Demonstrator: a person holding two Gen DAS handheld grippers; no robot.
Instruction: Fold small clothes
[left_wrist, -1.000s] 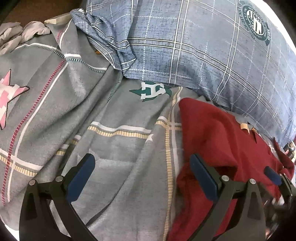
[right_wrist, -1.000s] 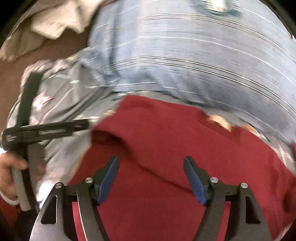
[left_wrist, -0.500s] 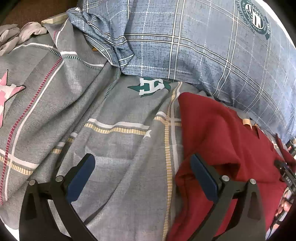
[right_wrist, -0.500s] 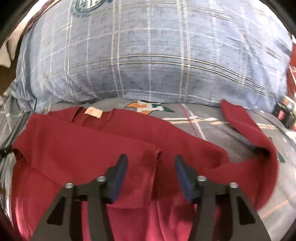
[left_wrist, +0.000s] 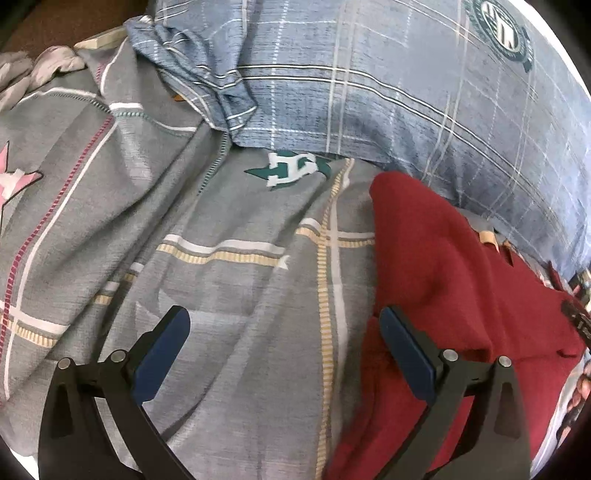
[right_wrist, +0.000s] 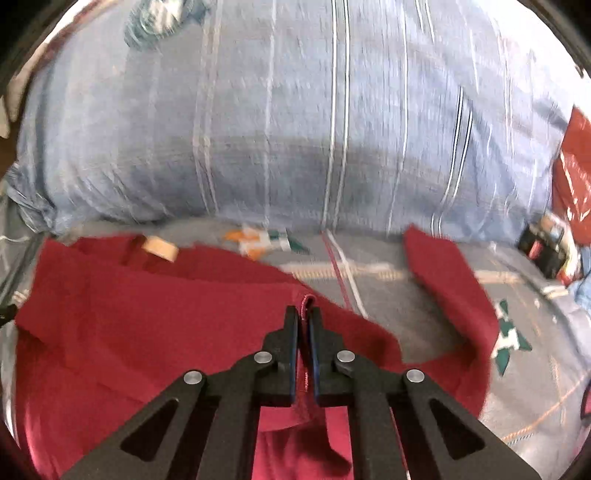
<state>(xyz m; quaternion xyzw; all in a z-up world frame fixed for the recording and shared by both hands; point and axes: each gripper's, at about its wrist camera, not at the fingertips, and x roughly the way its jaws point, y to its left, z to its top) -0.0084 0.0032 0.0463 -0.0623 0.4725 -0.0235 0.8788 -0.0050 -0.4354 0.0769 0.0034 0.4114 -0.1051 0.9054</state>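
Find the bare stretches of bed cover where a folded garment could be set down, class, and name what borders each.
One bare patch of the grey bed cover lies left of the red shirt, below the blue pillow. Another lies between the shirt body and its far sleeve. It is crowded where the right gripper pinches the shirt.

Hand-held gripper (right_wrist: 303, 317) — clamped on red shirt (right_wrist: 147, 332)

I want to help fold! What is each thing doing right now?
red shirt: lying partly folded on the bed, one edge pinched.
right gripper: shut on the shirt's hem.
left gripper: open, holding nothing.
blue pillow: lying behind the shirt.
grey bedsheet: wrinkled.
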